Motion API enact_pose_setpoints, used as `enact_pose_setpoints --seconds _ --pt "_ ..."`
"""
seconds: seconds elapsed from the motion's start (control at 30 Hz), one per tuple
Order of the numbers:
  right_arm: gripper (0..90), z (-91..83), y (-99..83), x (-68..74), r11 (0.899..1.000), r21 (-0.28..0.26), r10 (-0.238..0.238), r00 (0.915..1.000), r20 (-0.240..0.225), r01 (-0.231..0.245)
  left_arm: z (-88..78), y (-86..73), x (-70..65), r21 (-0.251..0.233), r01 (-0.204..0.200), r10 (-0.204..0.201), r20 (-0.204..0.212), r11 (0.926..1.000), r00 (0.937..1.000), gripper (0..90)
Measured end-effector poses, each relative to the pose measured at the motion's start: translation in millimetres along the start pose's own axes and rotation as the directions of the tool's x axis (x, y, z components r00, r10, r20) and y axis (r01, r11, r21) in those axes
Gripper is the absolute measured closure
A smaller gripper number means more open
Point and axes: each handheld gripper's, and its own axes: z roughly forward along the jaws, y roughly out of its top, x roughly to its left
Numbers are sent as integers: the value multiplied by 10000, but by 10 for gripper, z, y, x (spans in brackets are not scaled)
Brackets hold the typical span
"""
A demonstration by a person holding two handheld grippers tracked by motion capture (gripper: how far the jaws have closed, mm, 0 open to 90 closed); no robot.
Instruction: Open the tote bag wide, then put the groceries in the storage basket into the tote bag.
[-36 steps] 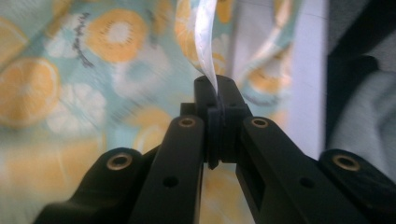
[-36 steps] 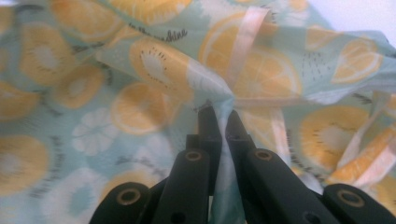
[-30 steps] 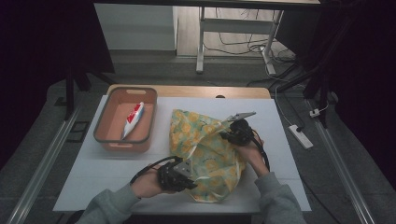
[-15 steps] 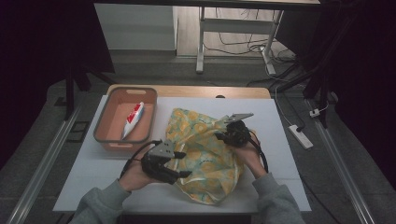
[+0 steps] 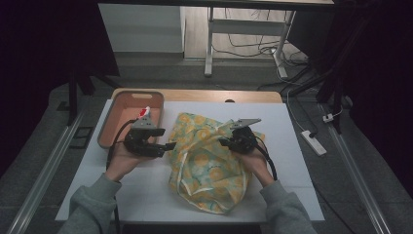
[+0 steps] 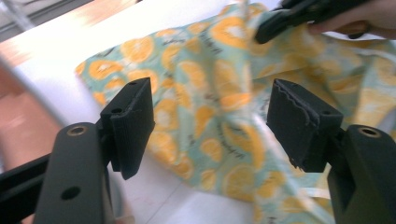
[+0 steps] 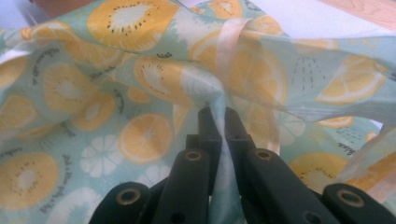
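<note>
Fabric: thin pale-green cloth printed with orange and lemon slices (image 5: 209,165), lying crumpled on the white table top (image 5: 292,131), right of centre, its near edge close to the table's front.
Right gripper: black two-jaw right gripper (image 5: 233,142) pinched tight on a fold near the cloth's upper right; the right gripper view shows the jaws closed with the fabric bunched between them (image 7: 219,116).
Left gripper: black two-jaw left gripper (image 5: 165,146) held just off the cloth's left edge, above the table; its jaws have just been opening and now stand wide apart with nothing between them, the print visible through the gap in the left gripper view (image 6: 210,121).
Neighbour: salmon-pink plastic tray (image 5: 114,105) at the far left of the table, with a small red and white object (image 5: 144,113) in it, close behind the left hand.
Risk, single hold: with one pinch alone, any pull by the right hand would likely drag the whole cloth rather than spread it.
Risk, wrong layer: the folds overlap, so the open jaws could catch two layers or the pale tape strip (image 7: 229,42) instead of one edge.
Risk, slip: thin fabric may slide from a shallow bite at the hem.
Risk, tray: a wide sweep of the left hand could knock the tray.
Risk, edge: a pull towards the person could carry the cloth over the table's front.
</note>
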Motion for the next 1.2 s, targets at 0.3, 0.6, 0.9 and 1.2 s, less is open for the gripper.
enact_pose_setpoints --seconds 0.3,0.6,0.9,1.2 --pt "899 44 21 55 9996 -132 233 9997 28 -233 -114 -137 273 160 700 -688 -663 9974 9954 322" --pt "898 18 24 131 9996 -157 229 9997 90 -227 -199 -218 455 128 1052 -1030 -1140 9944 9881 321" --pt "898 14 3 129 9996 -118 272 9996 8 -272 -191 -245 703 189 1642 -1575 -1944 9862 9682 320" --pt "898 26 -4 112 9996 -96 280 9996 -48 -281 256 -83 1271 1360 2796 -2351 -2743 9504 9325 300"
